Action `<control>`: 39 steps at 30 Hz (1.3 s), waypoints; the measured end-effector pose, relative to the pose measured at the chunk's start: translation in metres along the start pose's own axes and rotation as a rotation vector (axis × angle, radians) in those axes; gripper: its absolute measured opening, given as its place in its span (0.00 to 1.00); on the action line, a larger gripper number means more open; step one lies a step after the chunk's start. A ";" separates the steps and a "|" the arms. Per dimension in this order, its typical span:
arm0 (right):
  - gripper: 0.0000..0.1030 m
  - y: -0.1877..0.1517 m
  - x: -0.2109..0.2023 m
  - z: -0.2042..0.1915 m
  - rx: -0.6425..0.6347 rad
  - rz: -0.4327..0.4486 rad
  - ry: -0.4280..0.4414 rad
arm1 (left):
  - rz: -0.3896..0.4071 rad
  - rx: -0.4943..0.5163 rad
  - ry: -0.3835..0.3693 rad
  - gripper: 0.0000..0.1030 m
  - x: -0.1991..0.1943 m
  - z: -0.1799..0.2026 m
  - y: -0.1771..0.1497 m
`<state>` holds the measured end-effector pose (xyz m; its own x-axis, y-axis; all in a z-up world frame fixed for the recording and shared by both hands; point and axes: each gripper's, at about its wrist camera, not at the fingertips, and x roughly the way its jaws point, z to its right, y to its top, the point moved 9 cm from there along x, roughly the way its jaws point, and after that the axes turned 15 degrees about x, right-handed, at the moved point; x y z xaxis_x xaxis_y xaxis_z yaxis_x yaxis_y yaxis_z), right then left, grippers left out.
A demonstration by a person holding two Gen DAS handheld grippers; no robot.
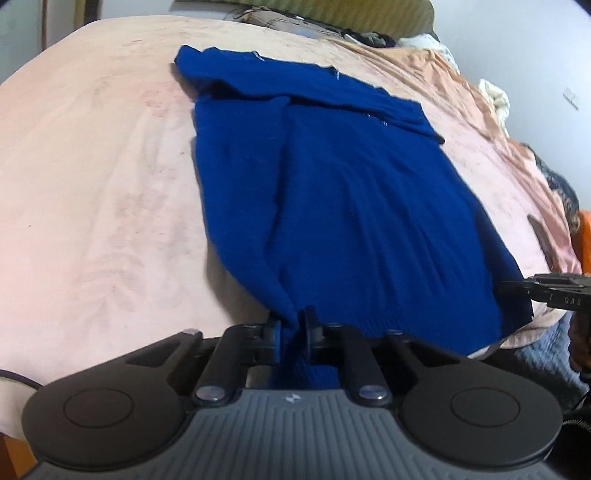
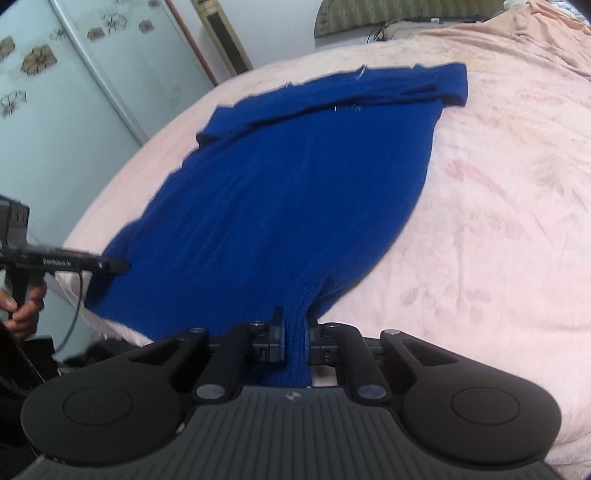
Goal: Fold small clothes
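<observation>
A blue knit sweater [image 1: 351,192] lies spread on a pink bedsheet [image 1: 92,184], its sleeves folded across the far end. My left gripper [image 1: 293,326] is shut on the sweater's near left hem corner. My right gripper [image 2: 297,328] is shut on the near right hem corner of the sweater [image 2: 295,192]. The right gripper also shows at the right edge of the left wrist view [image 1: 517,288], at the hem. The left gripper shows at the left of the right wrist view [image 2: 118,264], at the other hem corner.
The pink sheet [image 2: 498,221] covers the bed. Pillows and bedding [image 1: 332,18] lie at the far end. A pale sliding door with flower prints [image 2: 55,92] stands left of the bed. A hand [image 2: 22,306] holds the left gripper's handle.
</observation>
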<state>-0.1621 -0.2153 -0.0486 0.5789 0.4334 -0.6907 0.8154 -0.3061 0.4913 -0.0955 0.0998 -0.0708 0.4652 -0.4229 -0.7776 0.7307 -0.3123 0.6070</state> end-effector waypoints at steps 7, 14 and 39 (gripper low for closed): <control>0.12 0.038 -0.021 -0.019 -0.039 0.135 0.011 | 0.141 0.032 0.118 0.07 -0.032 -0.003 0.035; 0.12 0.072 -0.024 -0.036 -0.084 0.199 0.048 | 0.209 0.043 0.126 0.07 -0.052 -0.010 0.075; 0.12 0.047 -0.011 -0.019 -0.024 0.152 0.036 | -0.032 -0.099 -0.267 0.10 0.024 0.028 -0.001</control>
<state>-0.1297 -0.2181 -0.0075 0.6945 0.4138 -0.5885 0.7182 -0.3502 0.6013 -0.0991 0.0658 -0.0851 0.3027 -0.6270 -0.7178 0.7944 -0.2501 0.5535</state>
